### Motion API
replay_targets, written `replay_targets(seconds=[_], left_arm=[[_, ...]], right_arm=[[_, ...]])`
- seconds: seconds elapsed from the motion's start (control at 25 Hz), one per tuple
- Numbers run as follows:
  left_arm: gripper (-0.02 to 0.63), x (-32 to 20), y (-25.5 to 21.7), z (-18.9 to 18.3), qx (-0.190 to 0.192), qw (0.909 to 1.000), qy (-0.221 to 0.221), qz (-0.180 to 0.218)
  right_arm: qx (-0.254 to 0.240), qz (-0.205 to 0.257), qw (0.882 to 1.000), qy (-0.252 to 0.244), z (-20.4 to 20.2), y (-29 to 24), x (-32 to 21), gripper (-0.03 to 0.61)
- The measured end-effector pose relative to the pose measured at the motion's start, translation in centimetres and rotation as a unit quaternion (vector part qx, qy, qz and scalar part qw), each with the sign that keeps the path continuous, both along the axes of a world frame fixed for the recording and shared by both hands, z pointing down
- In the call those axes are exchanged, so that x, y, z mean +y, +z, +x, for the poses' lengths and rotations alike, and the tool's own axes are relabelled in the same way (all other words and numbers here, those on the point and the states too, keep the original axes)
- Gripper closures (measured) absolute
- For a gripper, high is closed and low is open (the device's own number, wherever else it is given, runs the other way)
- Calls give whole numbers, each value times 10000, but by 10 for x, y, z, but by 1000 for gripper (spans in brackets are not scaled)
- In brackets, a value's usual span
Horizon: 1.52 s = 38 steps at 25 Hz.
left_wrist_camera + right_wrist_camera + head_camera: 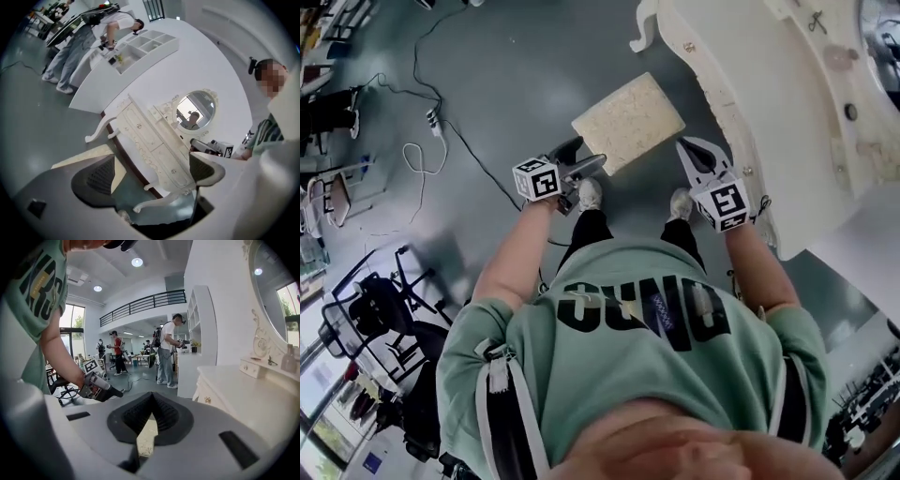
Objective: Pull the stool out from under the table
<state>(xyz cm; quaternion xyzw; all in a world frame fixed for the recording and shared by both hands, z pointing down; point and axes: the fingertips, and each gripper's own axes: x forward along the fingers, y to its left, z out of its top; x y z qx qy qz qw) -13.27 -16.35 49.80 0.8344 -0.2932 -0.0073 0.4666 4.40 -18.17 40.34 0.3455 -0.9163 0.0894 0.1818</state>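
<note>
Black cable (478, 159) snakes across floor (516, 56); office chair (380, 309) (black) left.

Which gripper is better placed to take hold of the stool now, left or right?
Probably the left. The left gripper has its jaws wide apart at the near edge of the stool. The right gripper has its jaws together and sits off the corner, nearer the table.

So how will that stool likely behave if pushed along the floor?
The stool probably slides rather than rolls: no wheels show, and the floor looks smooth. It looks padded on top, so jaws may sink in slightly. Its legs are hidden, so tipping is hard to judge.
</note>
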Motion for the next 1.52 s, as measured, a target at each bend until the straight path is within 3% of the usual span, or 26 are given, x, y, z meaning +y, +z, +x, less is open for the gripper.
replay_targets(seconds=[0.2, 0.44, 0.68, 0.8, 1.0, 1.12, 1.24, 1.4, 1.52], left_arm=[[121, 0, -111, 47, -77, 9961, 107, 877], [198, 14, -209, 78, -262, 9832, -266, 1786], [434, 40, -272, 75, -579, 9630, -1306, 2285], [474, 56, -293, 62, -675, 9545, -1549, 2459], [523, 73, -328, 22, -607, 9482, -1321, 2825], [568, 71, -337, -7, -753, 9449, -1249, 2932], [603, 65, -344, -29, -907, 9379, -1266, 3099], [604, 63, -344, -35, -1357, 9208, -1168, 3466], [606, 57, -343, -27, -1572, 9139, -1152, 3561]], right_arm=[[-145, 101, 9998, -125, 43, -61, -2, 584], [-298, 406, 9980, -392, 79, -127, -3, 584], [-417, 443, 9953, -748, 98, -162, 12, 584], [-419, 453, 9955, -713, 92, -178, 20, 584], [-394, 444, 9975, -380, 54, -194, 36, 584], [-568, 451, 9973, -114, 30, -199, 41, 584], [-610, 497, 9968, -147, 7, -204, 43, 584], [-650, 532, 9960, -289, -12, -211, 40, 584], [-657, 499, 9961, -311, -11, -215, 30, 584]])
